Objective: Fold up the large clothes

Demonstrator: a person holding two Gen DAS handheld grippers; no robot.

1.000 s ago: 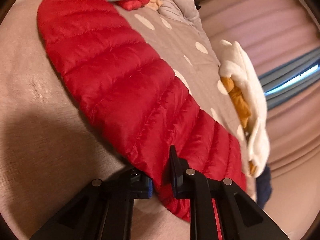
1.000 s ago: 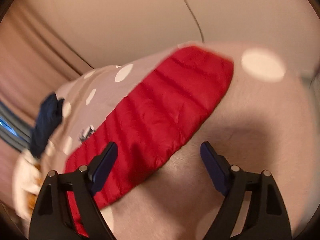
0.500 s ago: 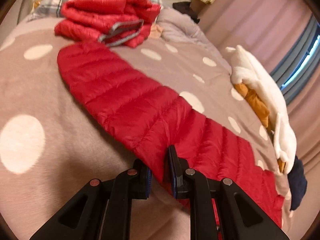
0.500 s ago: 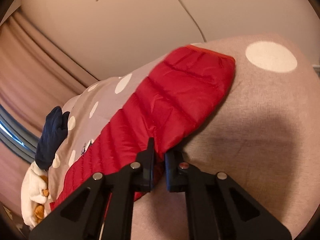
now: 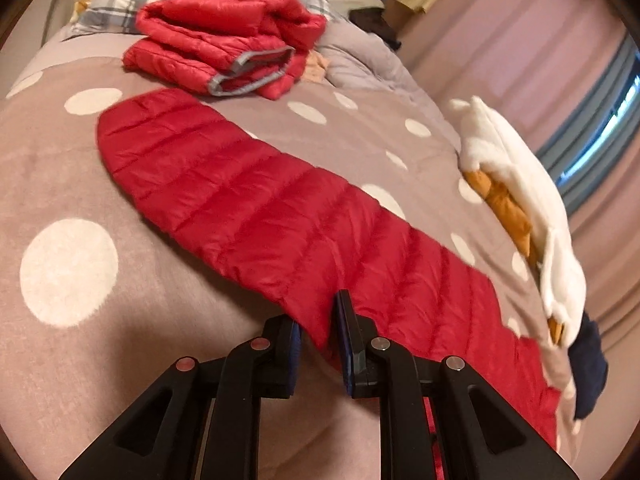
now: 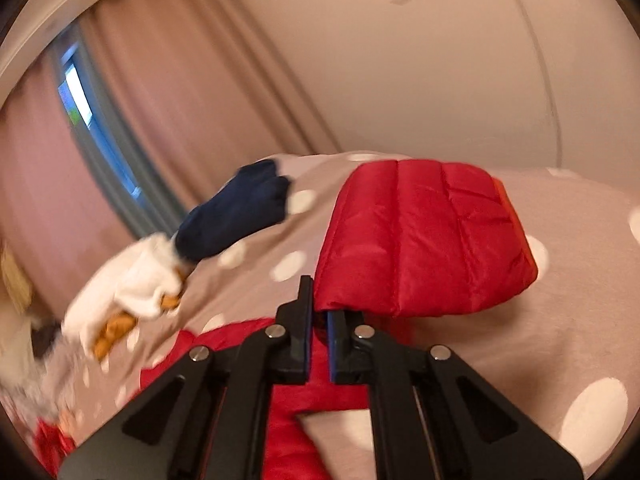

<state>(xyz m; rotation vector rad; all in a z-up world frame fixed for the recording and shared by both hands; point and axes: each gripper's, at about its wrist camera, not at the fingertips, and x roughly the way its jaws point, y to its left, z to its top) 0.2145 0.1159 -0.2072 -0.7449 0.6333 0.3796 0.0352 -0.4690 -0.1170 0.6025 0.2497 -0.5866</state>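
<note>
A red quilted puffer jacket lies as a long narrow strip on a taupe blanket with white dots. My left gripper is shut on the jacket's near edge. In the right wrist view my right gripper is shut on the other end of the jacket, which is lifted and bent over, its orange lining edge showing at the right.
A second red puffer jacket lies folded at the far end of the bed. A white and orange garment and a navy one lie along the right edge; they also show in the right wrist view. Curtains and a window stand beyond.
My right gripper closed on the jacket's end and has lifted it up and over. My left gripper has kept its hold, and its view has tilted up to show more of the bed.
</note>
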